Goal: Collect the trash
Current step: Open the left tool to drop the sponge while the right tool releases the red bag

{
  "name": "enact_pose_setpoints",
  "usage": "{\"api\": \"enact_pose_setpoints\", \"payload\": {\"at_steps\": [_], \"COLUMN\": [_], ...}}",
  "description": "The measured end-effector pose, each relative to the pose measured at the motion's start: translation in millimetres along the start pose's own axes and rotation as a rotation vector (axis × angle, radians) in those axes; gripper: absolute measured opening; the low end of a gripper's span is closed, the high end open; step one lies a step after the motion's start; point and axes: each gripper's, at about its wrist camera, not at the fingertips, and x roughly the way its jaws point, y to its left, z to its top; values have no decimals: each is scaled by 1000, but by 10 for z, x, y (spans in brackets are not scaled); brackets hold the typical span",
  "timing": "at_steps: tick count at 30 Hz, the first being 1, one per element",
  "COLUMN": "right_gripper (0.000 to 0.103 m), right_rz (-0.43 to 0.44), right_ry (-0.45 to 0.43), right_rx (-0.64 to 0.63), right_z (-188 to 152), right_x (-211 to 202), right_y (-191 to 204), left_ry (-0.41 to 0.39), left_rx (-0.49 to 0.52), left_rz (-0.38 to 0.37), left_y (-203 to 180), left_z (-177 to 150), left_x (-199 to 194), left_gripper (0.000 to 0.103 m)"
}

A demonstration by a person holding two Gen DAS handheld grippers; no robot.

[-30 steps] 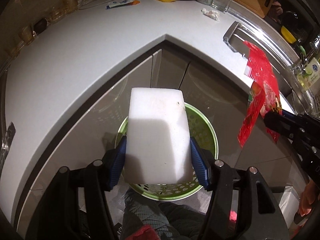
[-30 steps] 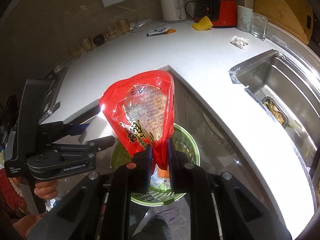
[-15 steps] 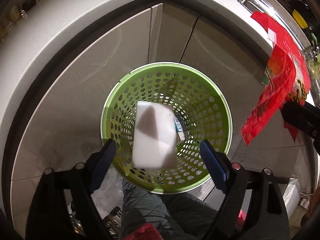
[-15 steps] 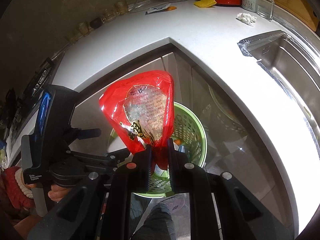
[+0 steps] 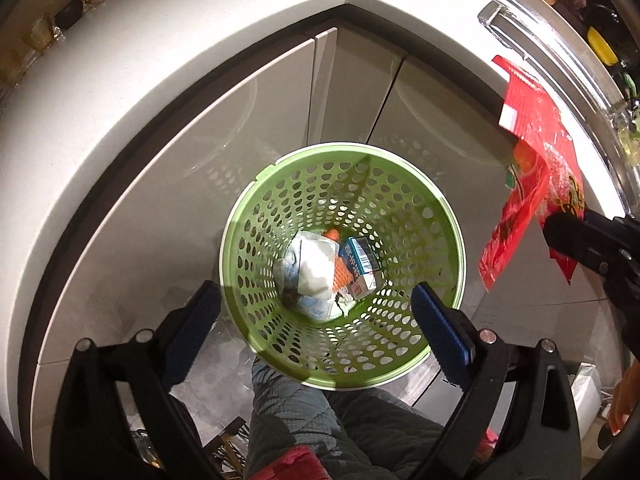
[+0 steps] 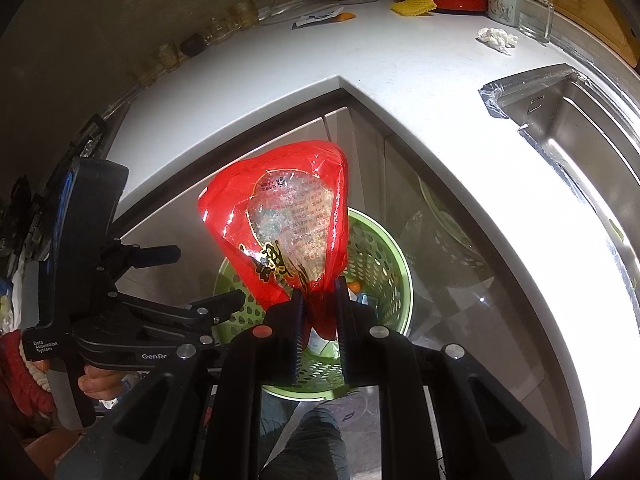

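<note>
So we had the left tool (image 5: 316, 312) pointing almost straight down over the green perforated wastebasket (image 5: 452, 216), its jaws spread wide with nothing between them; they had just been opening. The blue pads (image 5: 438, 322) sat outside the basket's rim on both sides from that camera, so the whole mouth was clear under it. Down at the bottom lay the white foam block (image 5: 316, 270), resting on crumpled plastic, right beside a small blue carton (image 5: 362, 266) and an orange bit (image 5: 332, 234).

The right tool (image 6: 318, 312) was pinched nearly closed on the neck of the red snack bag (image 6: 280, 224), and the bag stood up from the jaws, puffed out, above the near-left part of the basket (image 6: 380, 256). From the left camera the same bag (image 5: 532, 184) hung off to the right, outside the rim, in front of the cabinet door (image 5: 436, 120).

Room to move was tightish. The basket sat on the floor tucked into the inside corner of the white tabletop (image 6: 400, 72), with the tabletop's edge wrapping around it on the left, the far side and the right. The side towards us was taken by our own quilted trouser leg (image 5: 312, 412), touching the rim. The steel sink (image 6: 580, 128) cut into the tabletop on the right. A crumpled tissue (image 6: 496, 38), a yellow foam net (image 6: 414, 4) and a flat wrapper (image 6: 320, 18) sat far back on top.
</note>
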Motion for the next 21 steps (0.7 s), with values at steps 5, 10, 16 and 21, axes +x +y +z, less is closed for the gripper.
{"api": "enact_pose_setpoints", "payload": {"at_steps": [5,10,16,21], "right_gripper": [20,61,86,92], "right_rz": [13,-9,4,7], "right_ry": [32,90,97,49], "right_rx": [-17,-53,-32,-32], "right_z": [-2,-63,-35,100], "right_x": [167,426,471,351], "right_y": [43,122,119,122], "left_ry": [-33,-54,-69,-91], "left_rx": [-24,-63,-98,-108], "left_rz": [20,39,57,67], "left_y": [146,343,492,563], "left_z": [14,31,91,187], "left_x": [-177,-278,-362,-435], "left_gripper": [91,91,91,91]}}
